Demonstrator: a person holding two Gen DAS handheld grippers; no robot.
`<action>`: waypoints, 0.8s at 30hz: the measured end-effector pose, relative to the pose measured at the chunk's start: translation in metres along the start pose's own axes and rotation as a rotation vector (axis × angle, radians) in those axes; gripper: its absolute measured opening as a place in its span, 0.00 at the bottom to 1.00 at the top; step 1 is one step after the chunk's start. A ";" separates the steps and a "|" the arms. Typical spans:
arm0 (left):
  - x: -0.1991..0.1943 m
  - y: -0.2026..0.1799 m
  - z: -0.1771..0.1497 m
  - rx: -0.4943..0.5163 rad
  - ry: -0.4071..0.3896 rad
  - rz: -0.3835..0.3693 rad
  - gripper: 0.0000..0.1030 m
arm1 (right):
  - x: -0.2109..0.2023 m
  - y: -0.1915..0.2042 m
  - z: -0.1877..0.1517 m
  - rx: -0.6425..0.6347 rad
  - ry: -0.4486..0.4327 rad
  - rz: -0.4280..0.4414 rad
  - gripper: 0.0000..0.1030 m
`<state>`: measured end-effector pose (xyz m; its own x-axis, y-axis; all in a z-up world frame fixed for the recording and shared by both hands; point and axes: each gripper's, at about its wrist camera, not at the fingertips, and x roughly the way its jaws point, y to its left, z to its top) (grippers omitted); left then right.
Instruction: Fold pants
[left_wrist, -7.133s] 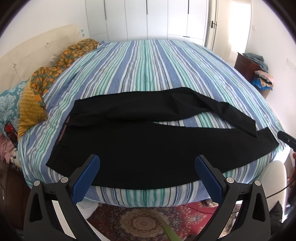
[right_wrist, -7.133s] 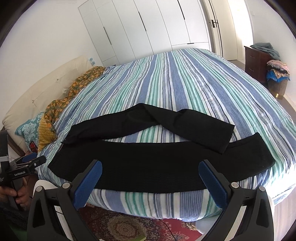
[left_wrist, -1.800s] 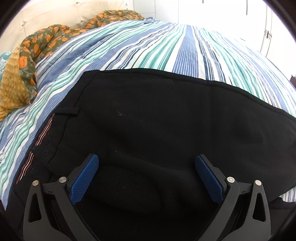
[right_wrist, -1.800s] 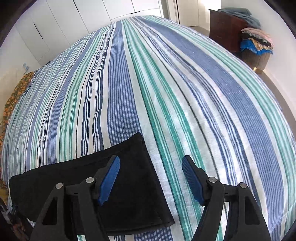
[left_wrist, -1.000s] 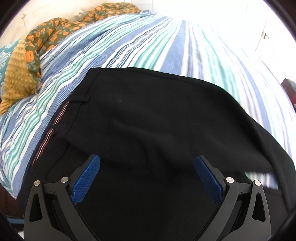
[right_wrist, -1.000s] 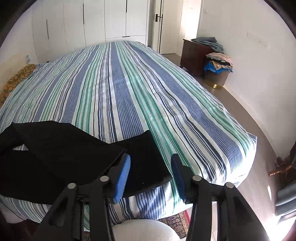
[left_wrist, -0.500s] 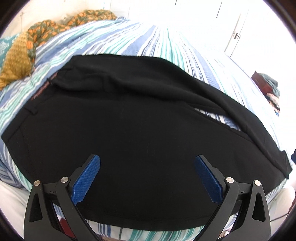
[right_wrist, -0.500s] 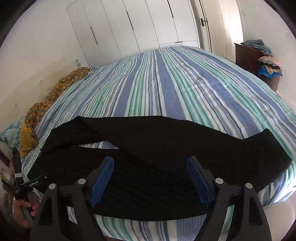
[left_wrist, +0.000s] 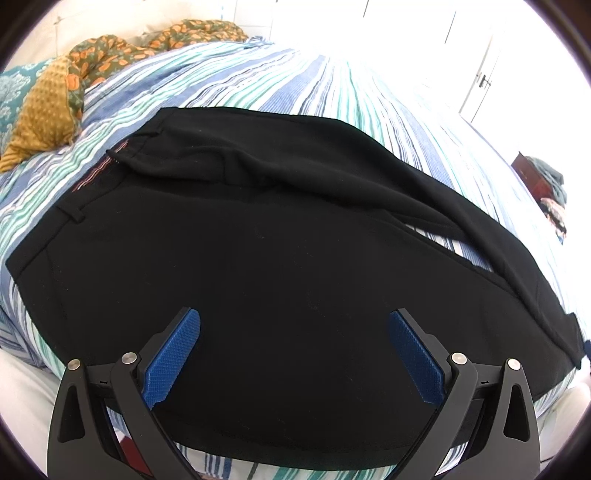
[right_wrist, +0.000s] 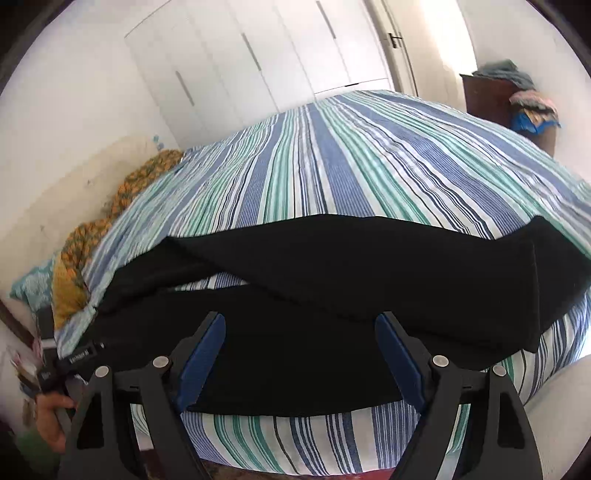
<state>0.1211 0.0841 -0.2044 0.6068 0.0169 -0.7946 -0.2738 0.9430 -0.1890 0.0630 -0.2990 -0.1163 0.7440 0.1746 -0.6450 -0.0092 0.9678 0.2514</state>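
Observation:
Black pants lie along the near edge of a striped bed, waistband at the left, legs running right. The far leg lies folded over onto the near leg, with a strip of bedspread showing between them. My left gripper is open and empty, over the seat and near thigh. In the right wrist view the pants span the bed's front edge, hems at the right. My right gripper is open and empty, above the near leg. The left gripper shows at the lower left, held by a hand.
An orange and green floral blanket and a teal pillow lie at the head of the bed. White wardrobes stand beyond. A dark dresser with piled clothes stands at the far right. The bedspread hangs over the front edge.
Both grippers have drawn back from the pants toward the bed's front edge. The right gripper opened and let go of the far leg, which now lies across the near leg.

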 end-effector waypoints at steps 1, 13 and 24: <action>0.000 0.002 0.000 -0.007 0.000 -0.001 0.99 | -0.002 -0.009 0.001 0.046 -0.004 0.027 0.80; 0.009 -0.003 -0.003 0.020 0.015 0.034 0.99 | 0.043 -0.055 -0.011 0.409 0.162 0.212 0.80; 0.020 -0.011 0.016 0.038 0.106 -0.044 0.99 | 0.039 -0.132 0.020 0.603 0.026 -0.126 0.04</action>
<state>0.1482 0.0792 -0.2090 0.5344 -0.0580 -0.8433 -0.2192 0.9540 -0.2046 0.1071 -0.4231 -0.1599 0.6980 0.0776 -0.7119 0.4626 0.7099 0.5310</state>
